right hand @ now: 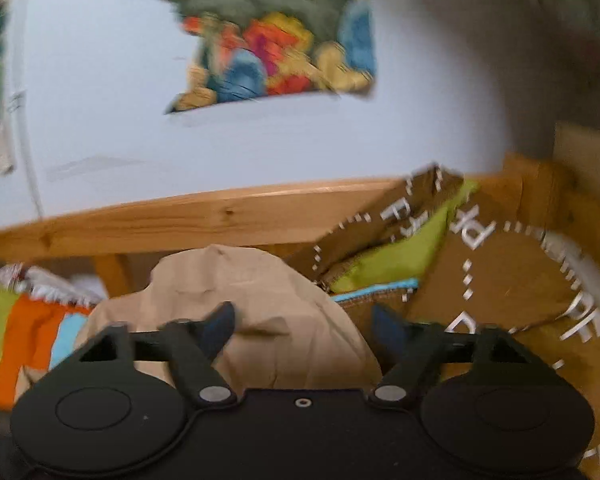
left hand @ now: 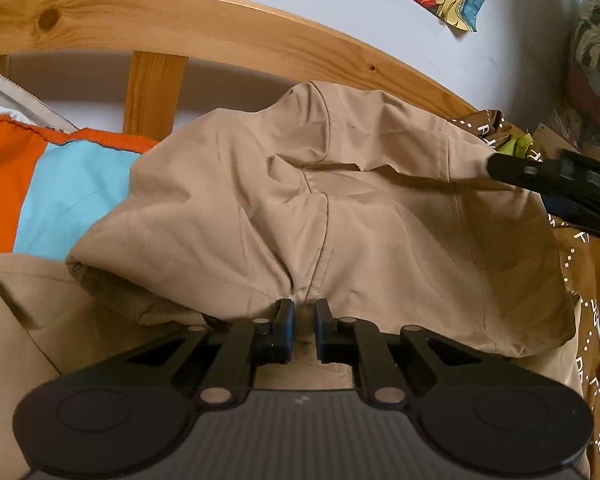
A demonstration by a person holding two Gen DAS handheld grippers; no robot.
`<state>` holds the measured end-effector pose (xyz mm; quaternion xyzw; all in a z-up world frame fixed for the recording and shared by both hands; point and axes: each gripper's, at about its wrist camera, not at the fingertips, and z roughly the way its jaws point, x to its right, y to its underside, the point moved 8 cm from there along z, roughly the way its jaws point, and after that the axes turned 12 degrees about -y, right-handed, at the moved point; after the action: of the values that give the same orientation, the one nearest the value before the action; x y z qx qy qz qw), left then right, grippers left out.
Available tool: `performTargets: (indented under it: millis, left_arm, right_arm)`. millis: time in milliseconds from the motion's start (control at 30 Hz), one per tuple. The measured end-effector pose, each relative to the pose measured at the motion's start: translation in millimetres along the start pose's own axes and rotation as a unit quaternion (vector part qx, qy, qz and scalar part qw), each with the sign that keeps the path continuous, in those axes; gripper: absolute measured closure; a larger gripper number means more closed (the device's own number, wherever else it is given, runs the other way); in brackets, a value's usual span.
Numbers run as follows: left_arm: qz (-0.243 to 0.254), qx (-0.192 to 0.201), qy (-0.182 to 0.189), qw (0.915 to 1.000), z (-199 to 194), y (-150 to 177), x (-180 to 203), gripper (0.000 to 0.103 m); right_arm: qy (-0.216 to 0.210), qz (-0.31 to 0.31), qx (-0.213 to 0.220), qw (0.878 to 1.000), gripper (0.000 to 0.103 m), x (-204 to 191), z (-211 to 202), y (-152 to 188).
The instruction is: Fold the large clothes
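Left gripper [left hand: 305, 309] pinches the tan garment [left hand: 340, 208] near edge; right gripper [right hand: 303, 316] gapes wide, seemingly empty through blur

The only writing in front of you was on the brown blanket [right hand: 512, 276]: white capital letters running along dotted white lines. In the right wrist view they stood upside down and blurred; you could make out shapes like a "P" and an "F" near the fold, and something like "PF" further right, but no whole word. In the left wrist view the same blanket [left hand: 580, 280] showed an "R" and a few more white letters along its edge, too small and cut off to read. You had no numbers or brand marks to read.
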<state>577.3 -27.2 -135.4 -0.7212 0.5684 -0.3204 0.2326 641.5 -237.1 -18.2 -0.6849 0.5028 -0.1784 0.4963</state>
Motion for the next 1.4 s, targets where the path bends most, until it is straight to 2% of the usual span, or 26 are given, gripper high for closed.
performTargets:
  millis: [33, 67, 133, 233, 367, 500, 633, 800, 900, 967, 1033, 1100, 1200, 1267, 1333, 1400]
  left_arm:
    - [0.000, 0.000, 0.001, 1.0000, -1.1, -0.1, -0.5, 0.092]
    - [-0.002, 0.001, 0.004, 1.0000, -2.0, -3.8, 0.1, 0.092]
    - [-0.006, 0.004, 0.019, 0.9998, -8.8, -1.1, -0.9, 0.092]
    - [-0.004, 0.003, 0.031, 0.9995, -11.0, 3.9, -6.1, 0.093]
    - [-0.011, 0.000, 0.033, 0.9994, -14.2, 11.6, -10.7, 0.094]
    - [-0.022, -0.006, 0.025, 0.9994, -18.5, 27.4, -15.5, 0.094]
    - [-0.071, -0.017, 0.051, 0.9960, -43.5, 57.0, -30.2, 0.093]
    - [-0.075, -0.046, 0.059, 0.9944, -91.5, 111.3, -64.1, 0.092]
    - [-0.077, -0.058, 0.047, 0.9942, -113.5, 130.0, -93.8, 0.083]
    - [-0.088, -0.059, 0.033, 0.9939, -125.3, 135.7, -115.5, 0.071]
    - [-0.104, -0.052, 0.021, 0.9930, -134.0, 135.5, -136.0, 0.066]
    - [-0.115, -0.041, 0.012, 0.9924, -137.2, 125.2, -153.6, 0.065]
    - [-0.131, -0.026, 0.004, 0.9911, -134.7, 102.4, -164.7, 0.064]
    - [-0.137, -0.020, 0.001, 0.9904, -123.8, 83.8, -161.1, 0.062]
    - [-0.139, -0.022, -0.005, 0.9900, -112.1, 73.9, -157.3, 0.062]
    - [-0.137, -0.030, -0.018, 0.9900, -99.5, 68.5, -150.9, 0.062]
  right_arm:
    - [-0.002, 0.018, -0.003, 1.000, 0.075, 3.8, 2.4, 1.0]
    - [-0.006, 0.036, -0.002, 0.999, 0.096, 5.2, 2.1, 3.1]
    - [-0.014, 0.027, 0.018, 0.999, 0.097, -0.8, -7.5, 6.7]
    - [-0.038, -0.036, 0.059, 0.997, 0.098, -20.4, -39.4, 7.9]
    - [-0.081, -0.111, 0.103, 0.985, 0.098, -50.3, -96.2, 27.3]
    - [-0.130, -0.156, 0.109, 0.973, 0.098, -76.4, -147.1, 62.0]
    - [-0.138, -0.188, 0.078, 0.969, 0.098, -88.2, -178.2, 104.2]
    - [-0.140, -0.227, 0.017, 0.964, 0.098, -88.1, -199.6, 155.0]
    - [-0.143, -0.240, -0.036, 0.960, 0.089, -84.3, -204.3, 188.4]
    - [-0.154, -0.222, -0.063, 0.961, 0.076, -80.0, -211.3, 202.6]
    - [-0.168, -0.191, -0.074, 0.964, 0.065, -74.8, -219.5, 207.5]
    - [-0.176, -0.135, -0.067, 0.973, 0.055, -63.4, -226.6, 200.3]
    - [-0.177, -0.029, -0.043, 0.983, 0.052, -40.0, -226.4, 181.2]
    - [-0.142, 0.016, -0.036, 0.989, 0.048, -23.1, -215.4, 170.2]
    - [-0.110, 0.042, -0.050, 0.992, 0.051, -10.1, -195.4, 167.1]
    - [-0.074, 0.030, -0.084, 0.993, 0.056, -5.2, -172.7, 169.5]
